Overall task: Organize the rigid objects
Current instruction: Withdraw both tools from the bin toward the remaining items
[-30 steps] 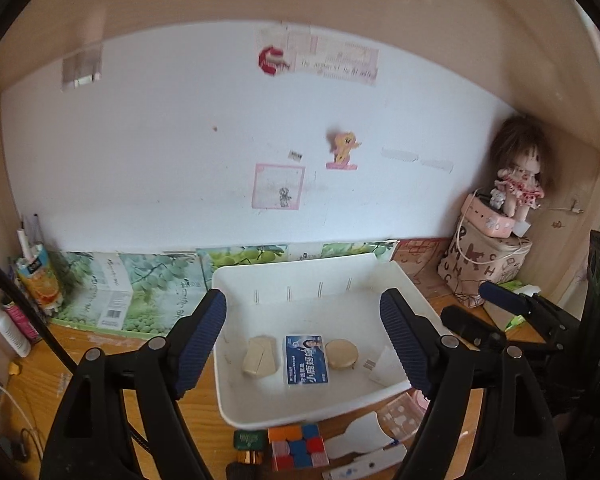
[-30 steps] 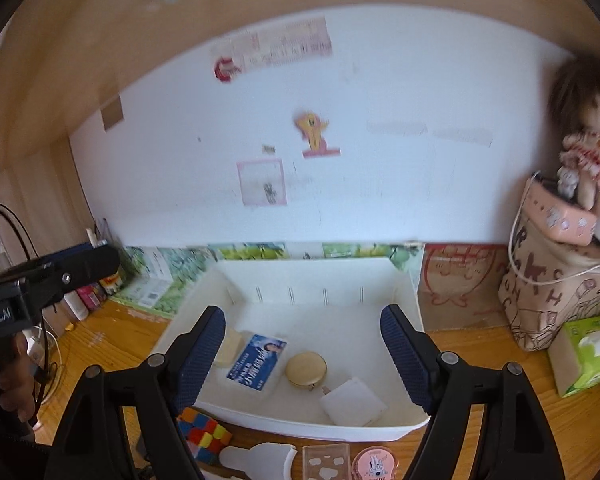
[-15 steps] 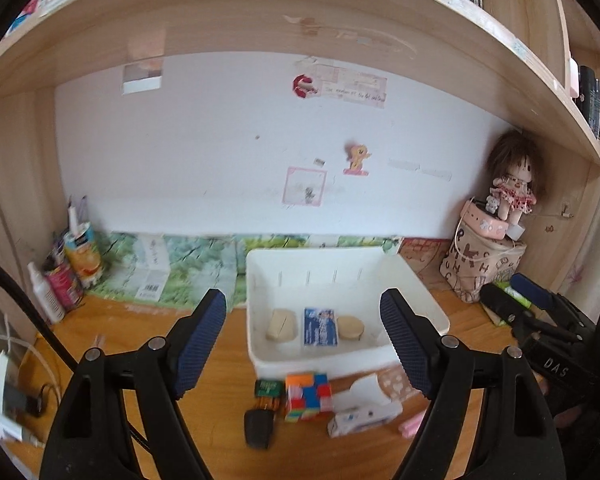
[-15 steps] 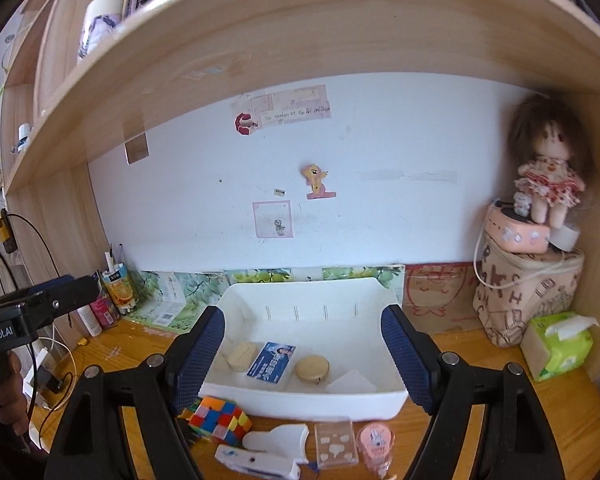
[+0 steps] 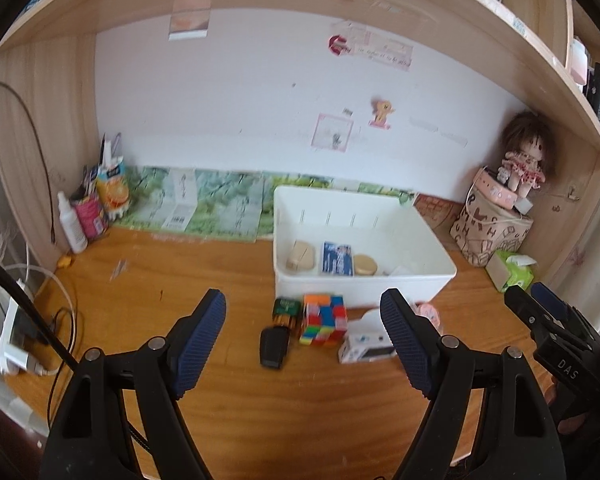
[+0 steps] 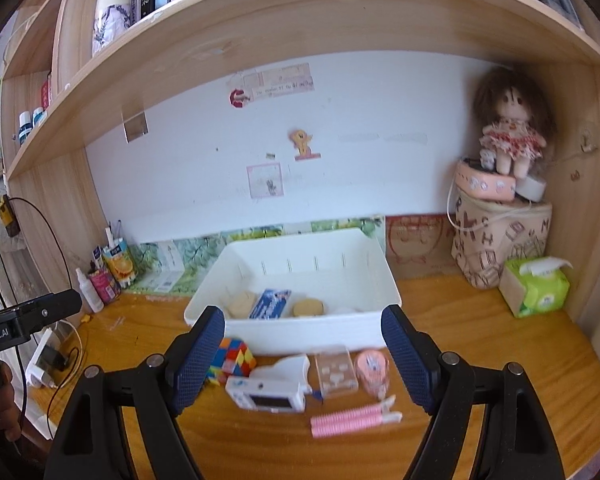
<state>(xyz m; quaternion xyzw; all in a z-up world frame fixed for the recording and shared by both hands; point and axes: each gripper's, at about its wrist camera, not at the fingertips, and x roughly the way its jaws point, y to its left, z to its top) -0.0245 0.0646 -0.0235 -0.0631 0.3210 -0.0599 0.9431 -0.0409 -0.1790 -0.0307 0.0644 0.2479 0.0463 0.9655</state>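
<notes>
A white bin [image 5: 416,280] [image 6: 300,332] stands on the wooden desk, holding a beige piece [image 5: 300,256], a blue box [image 5: 337,258] and a round tan compact [image 5: 365,265]. In front of it lie a colour cube [image 5: 323,320] [image 6: 232,360], a green box [image 5: 286,308], a black object [image 5: 274,347], a white device [image 6: 268,394], a clear case [image 6: 335,372], a pink round tin [image 6: 373,366] and a pink comb [image 6: 352,420]. My left gripper [image 5: 304,340] and right gripper [image 6: 303,360] hang open and empty, well back from these things.
A doll [image 6: 508,128] sits on a patterned bag [image 6: 496,240] at the back right, beside a green tissue pack [image 6: 536,288]. Bottles and cartons [image 5: 96,204] crowd the back left corner. Cables and a power strip [image 5: 16,340] lie at the left edge. A shelf spans overhead.
Both grippers have pulled back from the bin, so the loose items in front of it and the shelf above have come into view. Neither gripper's jaws have changed.
</notes>
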